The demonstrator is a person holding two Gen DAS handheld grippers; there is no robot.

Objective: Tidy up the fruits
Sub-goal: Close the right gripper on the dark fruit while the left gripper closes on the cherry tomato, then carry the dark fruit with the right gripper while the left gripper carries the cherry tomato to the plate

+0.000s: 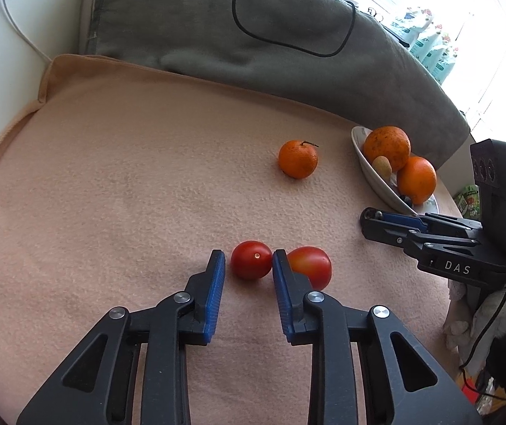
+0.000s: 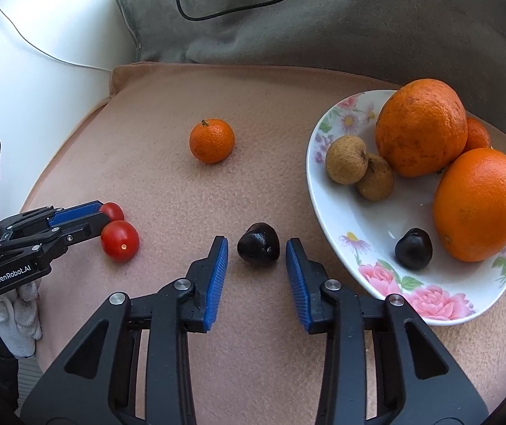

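Left wrist view: the left gripper [image 1: 248, 260] has its blue pads narrowly spread around a red cherry tomato [image 1: 251, 260]. The right pad touches the tomato's side, while a thin gap shows at the left pad, so a firm pinch cannot be confirmed. A second tomato [image 1: 311, 265] lies just right of the right pad, touching it. Ahead and slightly right sits a lone mandarin [image 1: 298, 159] on the peach-cloth surface [image 1: 129, 194]; left and ahead of the gripper the cloth runs bare to its folded edge. Far right stands the flowered plate [image 1: 370, 173] with oranges [image 1: 387, 147], with the right gripper [image 1: 371, 221] near its closer rim.

Right wrist view: the right gripper [image 2: 256, 248] is part-spread around a dark cherry [image 2: 258, 244], with a gap at each pad, so it touches nothing. The plate [image 2: 327, 191] lies just right of the right finger, carrying oranges [image 2: 421, 127], two brown longans [image 2: 347, 159] and another dark cherry [image 2: 413, 248]. To the left, the left gripper [image 2: 109, 217] sits at the two tomatoes [image 2: 120, 241]. The mandarin [image 2: 212, 140] rests ahead, with bare cloth between.
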